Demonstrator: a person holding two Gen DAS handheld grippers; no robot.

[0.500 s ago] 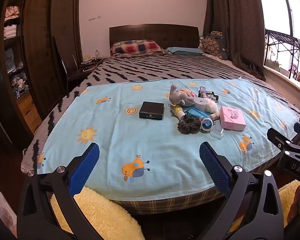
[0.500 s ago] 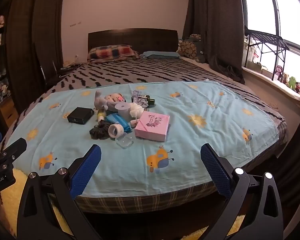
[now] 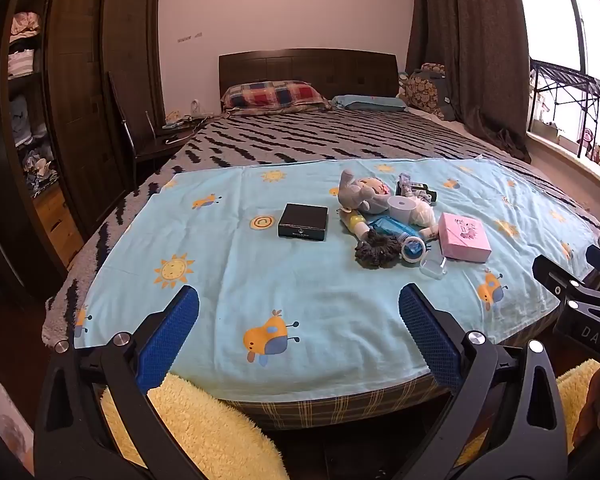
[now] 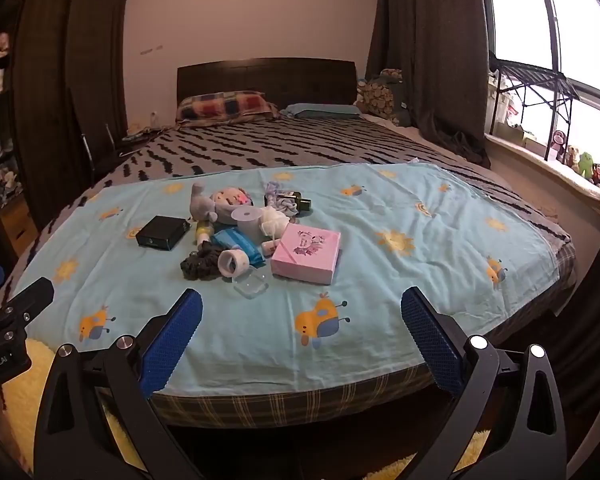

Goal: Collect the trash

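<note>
Both claws hang at the foot of the bed (image 3: 340, 136), tilted down toward it, each with its blue pads spread wide and nothing between them: the left claw (image 3: 299, 330) and the right claw (image 4: 301, 330) are empty and clear of the bedding. A light blue cartoon sheet (image 3: 300, 280) covers the near half of the bed, and the clutter lies on it in one heap, well apart from both claws. The heap holds a grey plush toy (image 3: 360, 194), a white paper roll (image 3: 402, 206), a blue packet (image 3: 388, 227), a dark scrunchie (image 3: 376, 250), a roll of tape (image 3: 414, 249), a clear plastic case (image 3: 434, 268) and a pink box (image 3: 464, 237). A black box (image 3: 303, 222) sits alone just left of the heap. Yellow fluffy rugs (image 3: 204, 424) lie on the floor below the claws.
</note>
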